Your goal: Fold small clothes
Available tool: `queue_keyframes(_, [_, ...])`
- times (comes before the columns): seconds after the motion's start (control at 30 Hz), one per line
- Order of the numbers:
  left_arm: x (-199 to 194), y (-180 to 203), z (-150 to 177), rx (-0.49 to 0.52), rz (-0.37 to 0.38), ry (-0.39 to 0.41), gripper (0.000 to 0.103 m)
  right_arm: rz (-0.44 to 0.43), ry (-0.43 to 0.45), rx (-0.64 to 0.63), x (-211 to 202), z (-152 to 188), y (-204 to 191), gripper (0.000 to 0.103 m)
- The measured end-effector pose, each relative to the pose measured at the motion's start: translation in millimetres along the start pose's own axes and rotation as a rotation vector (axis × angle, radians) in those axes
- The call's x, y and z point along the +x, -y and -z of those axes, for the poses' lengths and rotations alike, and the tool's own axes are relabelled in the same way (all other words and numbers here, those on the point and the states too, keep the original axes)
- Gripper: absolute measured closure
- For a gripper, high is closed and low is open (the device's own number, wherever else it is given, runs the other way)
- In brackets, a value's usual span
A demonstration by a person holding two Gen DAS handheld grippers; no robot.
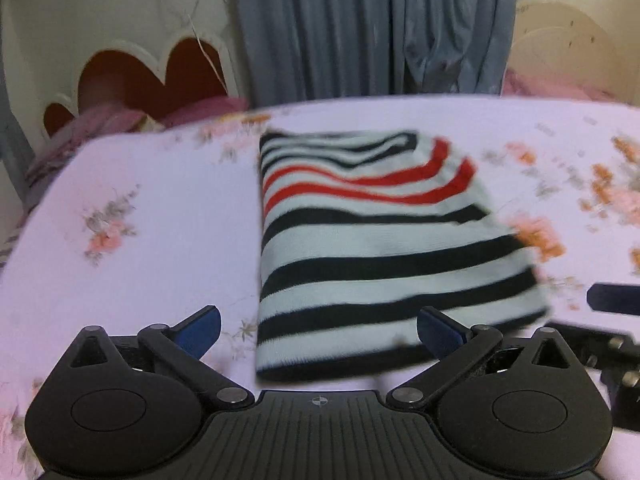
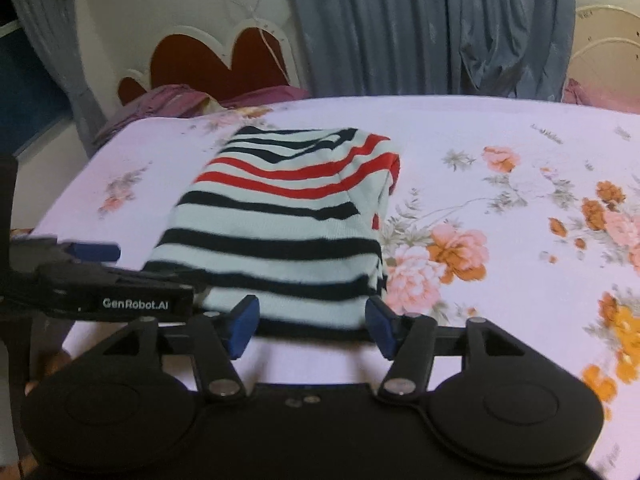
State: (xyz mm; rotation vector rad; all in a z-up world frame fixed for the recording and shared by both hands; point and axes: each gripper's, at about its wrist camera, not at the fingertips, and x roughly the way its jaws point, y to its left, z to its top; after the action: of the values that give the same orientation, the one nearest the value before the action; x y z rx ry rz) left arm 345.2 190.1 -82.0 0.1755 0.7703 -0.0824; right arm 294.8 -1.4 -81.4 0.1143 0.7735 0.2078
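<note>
A folded striped garment (image 1: 372,248), white with black and red stripes, lies flat on the floral sheet; it also shows in the right wrist view (image 2: 280,232). My left gripper (image 1: 318,332) is open and empty, hovering just in front of the garment's near edge. My right gripper (image 2: 312,326) is open and empty, also at the near edge. The right gripper shows at the right edge of the left wrist view (image 1: 612,300). The left gripper shows at the left of the right wrist view (image 2: 96,252).
The pink floral sheet (image 2: 500,200) covers a table-like surface with a far edge. Behind it hang grey curtains (image 1: 360,28). A white cut-out headboard with a dark red panel (image 1: 132,76) and purple bedding (image 2: 176,98) are at the back left.
</note>
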Motion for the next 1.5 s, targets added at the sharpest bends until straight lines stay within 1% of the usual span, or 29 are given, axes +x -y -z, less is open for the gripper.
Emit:
queue_keyframes(0.1, [-46,1,8,-0.060,0.004,0.032,0.000,-0.018,0.012,-0.038,-34,10,-1,0.036])
queue_keyframes(0.17, [-77,0,17,-0.081,0.003,0.068,0.000,-0.034,0.020,-0.055,-56,18,-1,0.033])
queue_keyframes(0.27, [-127,6,34,-0.042,-0.004,0.150,0.000,-0.055,0.028,-0.073,-88,30,-3,0.026])
queue_keyframes(0.33, [-156,14,46,0.014,-0.064,0.206,0.000,-0.077,0.035,-0.081,-111,40,-6,0.022])
queue_keyframes(0.37, [-169,19,53,0.036,-0.110,0.228,0.000,-0.085,0.038,-0.086,-119,44,-7,0.021])
queue_keyframes(0.4, [-178,23,57,0.052,-0.146,0.230,0.000,-0.091,0.038,-0.093,-128,49,-9,0.019])
queue_keyframes(0.43, [-187,25,60,0.057,-0.165,0.215,0.000,-0.098,0.038,-0.104,-138,53,-12,0.018])
queue_keyframes(0.47, [-195,27,64,0.056,-0.159,0.198,0.000,-0.100,0.041,-0.112,-145,55,-14,0.017])
queue_keyframes(0.53, [-214,28,72,0.027,-0.112,0.174,0.000,-0.085,0.059,-0.125,-165,62,-20,0.010])
queue_keyframes(0.57, [-223,27,76,0.008,-0.104,0.172,0.000,-0.065,0.076,-0.127,-175,65,-23,0.007])
queue_keyframes(0.6, [-233,27,80,-0.014,-0.101,0.174,0.000,-0.030,0.101,-0.124,-186,67,-26,0.002])
queue_keyframes(0.63, [-242,27,84,-0.029,-0.101,0.176,0.000,0.001,0.126,-0.119,-196,69,-27,0.001])
queue_keyframes(0.73, [-262,28,94,-0.057,-0.098,0.169,0.000,0.066,0.187,-0.102,-223,72,-32,0.001])
queue_keyframes(0.93, [-293,32,110,-0.100,-0.102,0.171,0.000,0.115,0.295,-0.073,-266,84,-31,0.001])
queue_keyframes(1.03, [-302,34,115,-0.129,-0.092,0.166,0.000,0.095,0.311,-0.056,-279,90,-28,0.001])
queue_keyframes(1.17, [-313,33,120,-0.176,-0.084,0.172,0.000,0.098,0.328,-0.059,-291,94,-28,0.001])
queue_keyframes(1.33, [-322,35,125,-0.185,-0.099,0.185,0.000,0.087,0.345,-0.045,-298,99,-26,0.001])
queue_keyframes(1.5, [-325,38,128,-0.195,-0.100,0.185,0.000,0.081,0.343,-0.039,-302,104,-24,0.001])
